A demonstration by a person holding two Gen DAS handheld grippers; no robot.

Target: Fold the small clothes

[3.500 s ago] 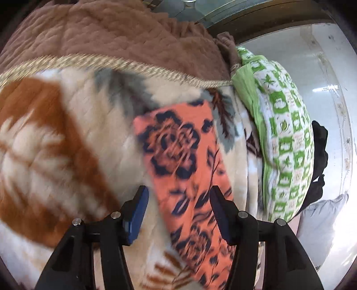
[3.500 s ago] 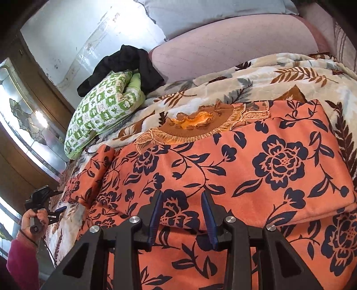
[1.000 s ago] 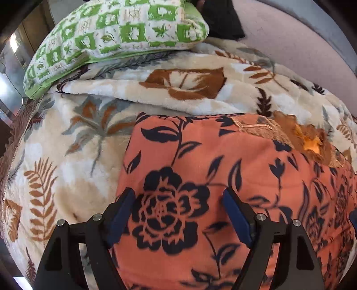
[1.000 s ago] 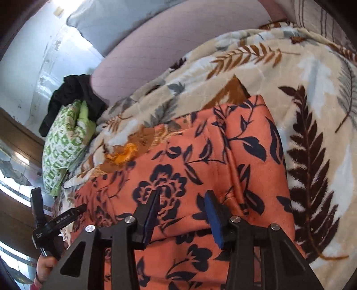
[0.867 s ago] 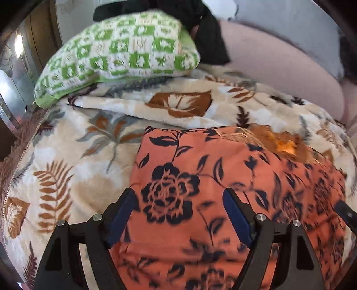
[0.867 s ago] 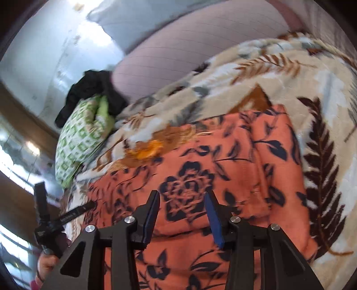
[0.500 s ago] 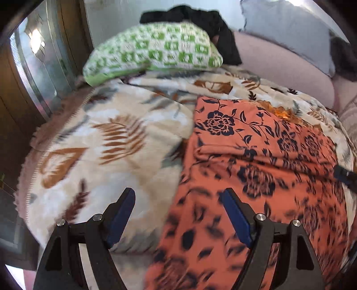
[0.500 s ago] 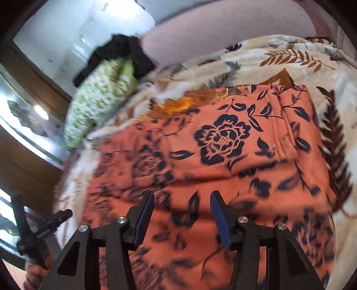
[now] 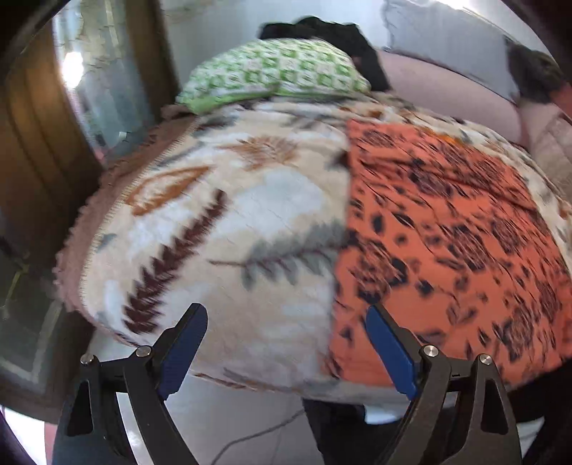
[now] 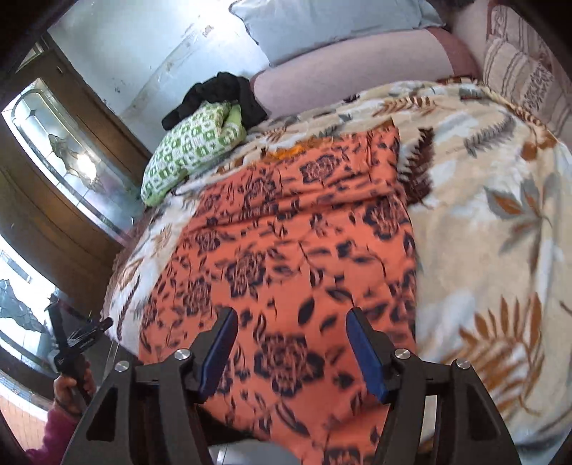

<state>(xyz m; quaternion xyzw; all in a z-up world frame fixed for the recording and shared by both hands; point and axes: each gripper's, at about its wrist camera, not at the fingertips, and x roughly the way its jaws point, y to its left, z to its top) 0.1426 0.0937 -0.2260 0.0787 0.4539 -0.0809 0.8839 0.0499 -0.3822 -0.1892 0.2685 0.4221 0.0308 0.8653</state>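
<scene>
An orange garment with dark blue flowers (image 10: 286,250) lies flat on a leaf-patterned blanket (image 10: 493,221), both sleeves folded in, its hem hanging over the bed's near edge. In the left wrist view the garment (image 9: 447,232) fills the right half. My left gripper (image 9: 286,343) is open and empty, held off the near edge of the bed, left of the garment's hem. My right gripper (image 10: 291,352) is open and empty, over the garment's lower part. The left gripper also shows far left in the right wrist view (image 10: 77,339).
A green checked pillow (image 9: 275,71) and a black cloth (image 9: 332,32) lie at the head of the bed, with a pink bolster (image 10: 350,71) and a grey pillow (image 10: 321,25). A wooden glass-paned cabinet (image 10: 60,157) stands on the left. Floor (image 9: 232,422) lies below the bed edge.
Both grippers have pulled back from the garment's top toward the foot of the bed. The sleeves, spread out earlier, now lie folded over the body.
</scene>
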